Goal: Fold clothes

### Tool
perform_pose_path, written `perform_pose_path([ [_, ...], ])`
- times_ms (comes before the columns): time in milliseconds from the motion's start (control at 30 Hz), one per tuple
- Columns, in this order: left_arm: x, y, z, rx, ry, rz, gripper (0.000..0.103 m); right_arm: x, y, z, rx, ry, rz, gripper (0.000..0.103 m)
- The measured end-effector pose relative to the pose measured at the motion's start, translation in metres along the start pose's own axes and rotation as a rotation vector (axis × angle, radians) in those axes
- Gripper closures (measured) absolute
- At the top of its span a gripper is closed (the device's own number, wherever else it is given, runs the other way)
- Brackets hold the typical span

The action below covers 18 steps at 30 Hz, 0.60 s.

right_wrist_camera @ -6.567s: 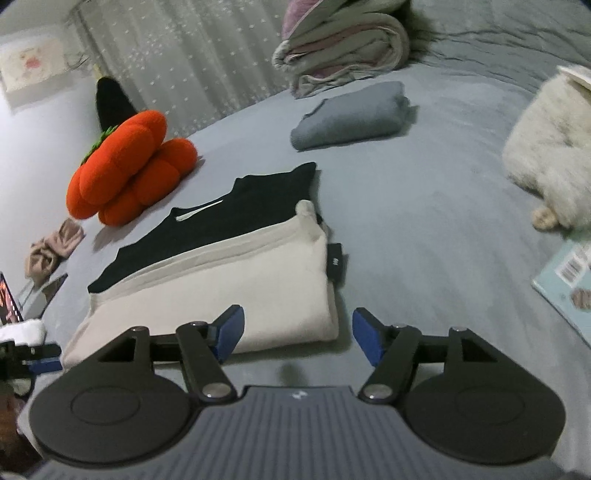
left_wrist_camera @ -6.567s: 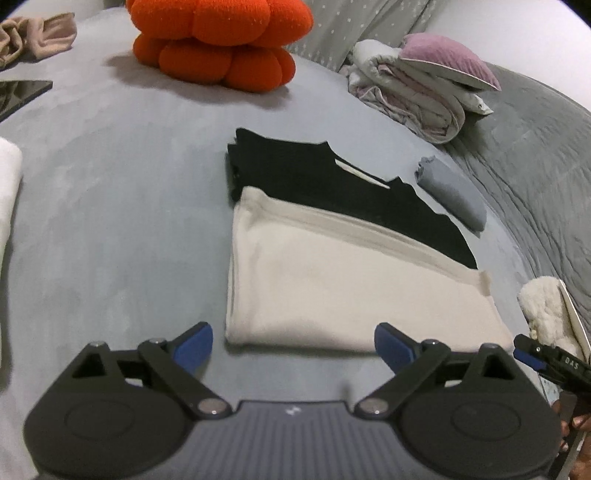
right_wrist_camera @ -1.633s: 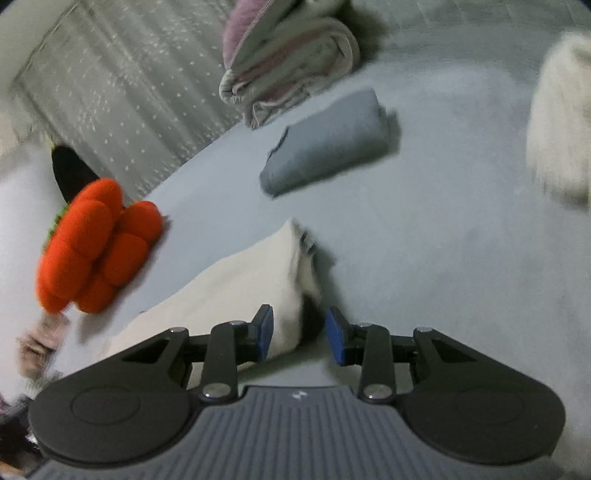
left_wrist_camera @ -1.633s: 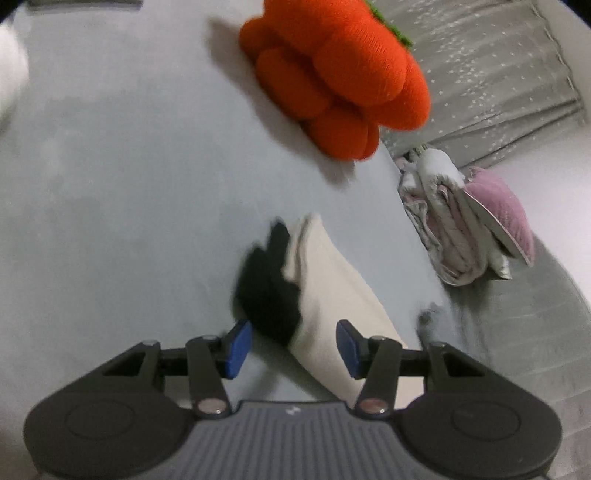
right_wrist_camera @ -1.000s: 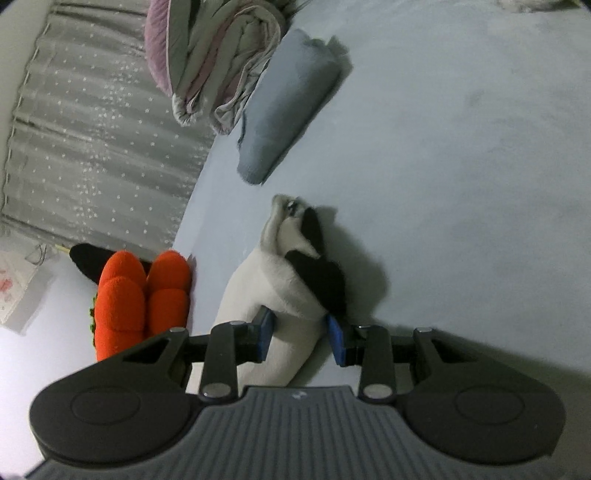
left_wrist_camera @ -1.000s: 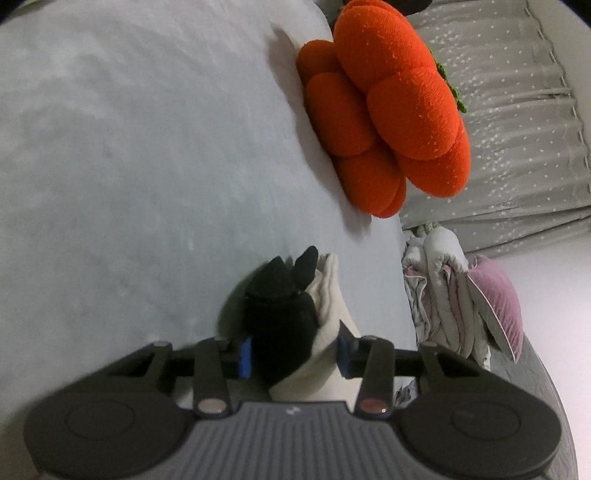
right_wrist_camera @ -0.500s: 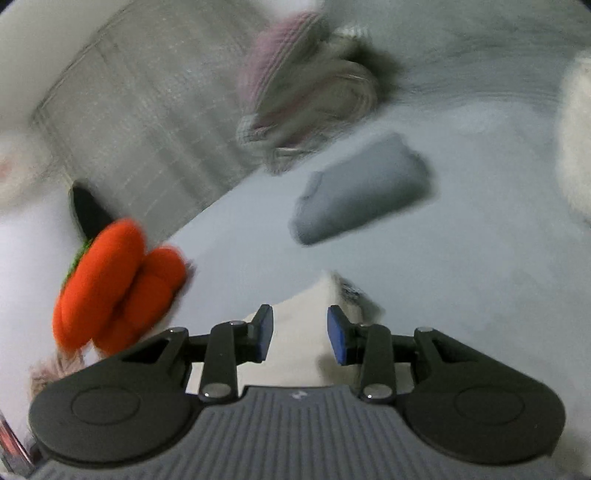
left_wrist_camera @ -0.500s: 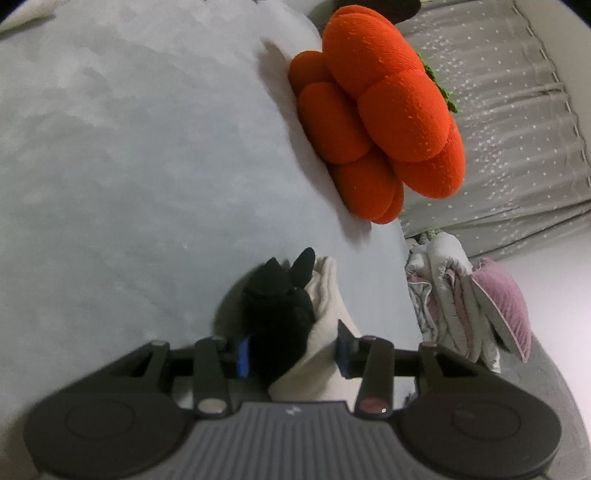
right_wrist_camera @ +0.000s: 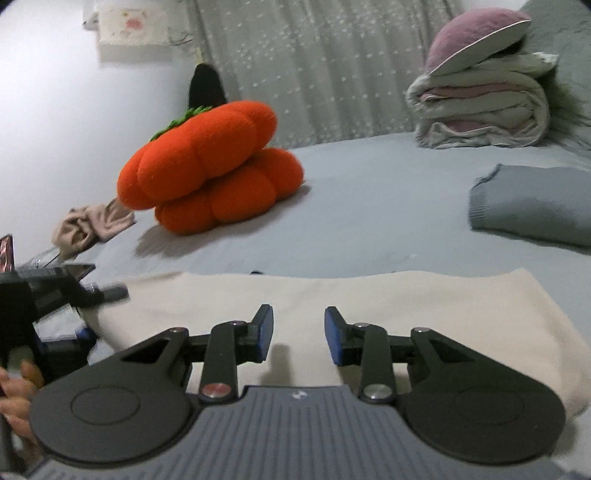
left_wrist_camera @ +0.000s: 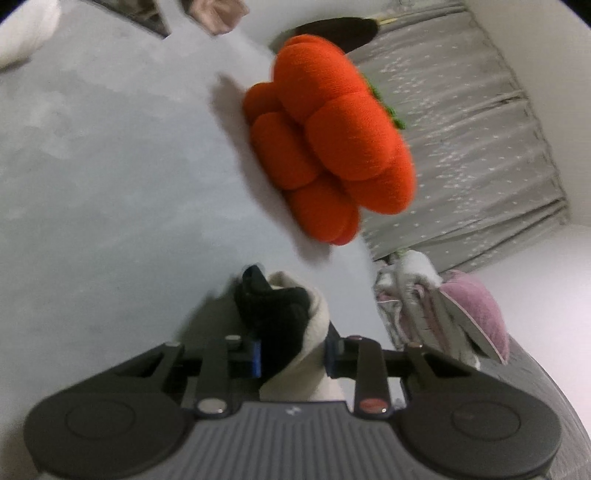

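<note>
Right wrist view: our right tongs (right_wrist_camera: 298,338) have let go and now hover parted over the cream garment (right_wrist_camera: 369,295), laid flat on the bed (right_wrist_camera: 369,206). Our left tongs (left_wrist_camera: 291,358) still pinch its cream-and-black end. We judge this fold nearly landed.

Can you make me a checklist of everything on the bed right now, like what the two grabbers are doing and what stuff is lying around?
Surface: grey bed cover, soft.
Job's things: cream garment lying flat, its black-lined end bunched.
Clutter: orange pumpkin cushion; folded grey sweater; blanket stack under a pink pillow; beige cloth.
Grippers: left gripper shut on the garment's end; right gripper open above the garment, empty.
Cables: nothing seen.
Surroundings: dotted grey curtain, white wall.
</note>
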<state>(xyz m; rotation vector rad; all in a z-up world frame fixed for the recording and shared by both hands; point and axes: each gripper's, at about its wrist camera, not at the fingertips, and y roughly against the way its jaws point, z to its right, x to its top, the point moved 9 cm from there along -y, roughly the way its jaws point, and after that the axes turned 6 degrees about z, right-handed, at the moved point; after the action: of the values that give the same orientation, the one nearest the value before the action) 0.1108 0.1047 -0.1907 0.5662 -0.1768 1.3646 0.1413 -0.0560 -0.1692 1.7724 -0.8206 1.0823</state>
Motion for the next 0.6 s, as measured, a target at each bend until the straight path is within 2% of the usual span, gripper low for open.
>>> perform_pose_path([
  [133, -0.002, 0.006, 0.03, -0.06, -0.044, 0.009, 0.074, -0.017, -0.016, -0.007, 0.031, 0.069, -0.099, 0.07],
  [233, -0.005, 0.008, 0.055, -0.103, -0.09, 0.01, 0.074, -0.019, -0.018, -0.009, 0.056, 0.075, -0.106, 0.069],
  [300, -0.01, 0.009, 0.073, -0.133, -0.134, 0.005, 0.074, -0.018, -0.015, 0.0, 0.108, -0.003, -0.085, 0.066],
  [433, -0.022, 0.008, 0.103, -0.175, -0.193, -0.021, 0.074, -0.008, -0.005, 0.027, 0.253, -0.273, -0.074, 0.063],
  [467, -0.024, 0.006, 0.109, -0.183, -0.203, -0.029, 0.074, -0.005, -0.002, 0.031, 0.28, -0.312, -0.084, 0.061],
  [533, -0.033, 0.003, 0.116, -0.198, -0.214, -0.045, 0.074, 0.003, 0.007, 0.039, 0.295, -0.362, -0.087, 0.043],
  [600, -0.042, 0.0, 0.122, -0.214, -0.221, -0.06, 0.074, 0.012, 0.017, 0.047, 0.28, -0.383, -0.079, 0.04],
])
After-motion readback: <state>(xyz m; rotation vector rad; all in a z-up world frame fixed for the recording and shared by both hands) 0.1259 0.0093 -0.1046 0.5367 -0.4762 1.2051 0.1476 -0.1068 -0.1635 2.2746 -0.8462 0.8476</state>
